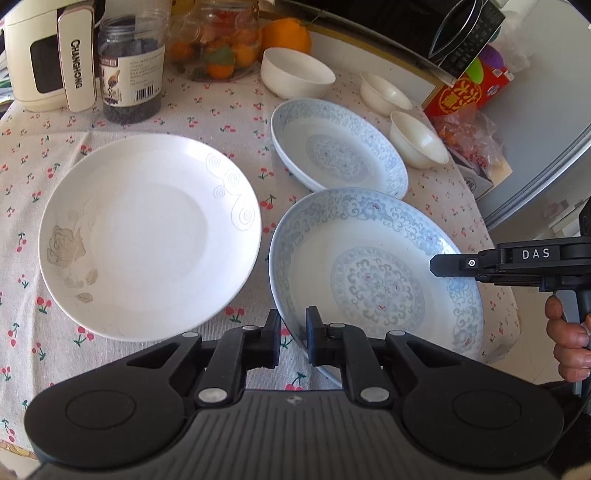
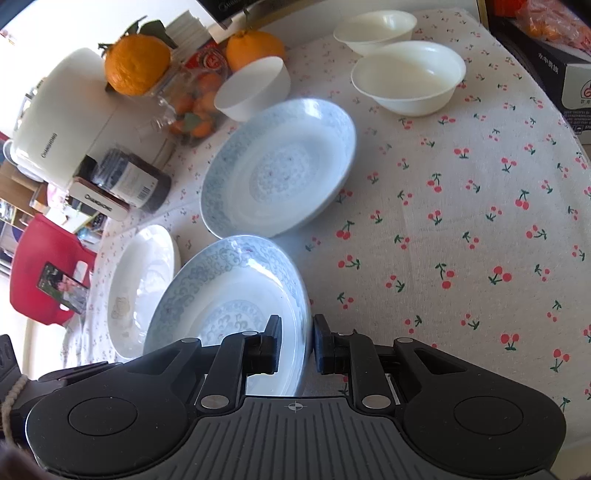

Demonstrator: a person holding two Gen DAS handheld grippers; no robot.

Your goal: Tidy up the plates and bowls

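Note:
A large blue-patterned plate [image 1: 373,273] is held off the table, tilted, between both grippers. My left gripper [image 1: 293,334] is shut on its near-left rim. My right gripper [image 2: 295,345] is shut on its right rim [image 2: 301,314]; it also shows in the left wrist view [image 1: 448,264]. A second blue-patterned plate [image 1: 338,147] lies behind on the cherry tablecloth [image 1: 155,122], also seen in the right wrist view [image 2: 280,166]. A white plate [image 1: 147,232] lies to the left. Three white bowls [image 1: 295,72] [image 1: 384,94] [image 1: 417,140] stand at the back.
A white kettle [image 1: 48,55], a dark jar [image 1: 131,70], a glass jar of fruit [image 1: 218,40] and oranges [image 1: 286,35] crowd the back. Boxes and snack bags [image 1: 469,107] line the right edge. A red chair [image 2: 40,266] stands beyond the table.

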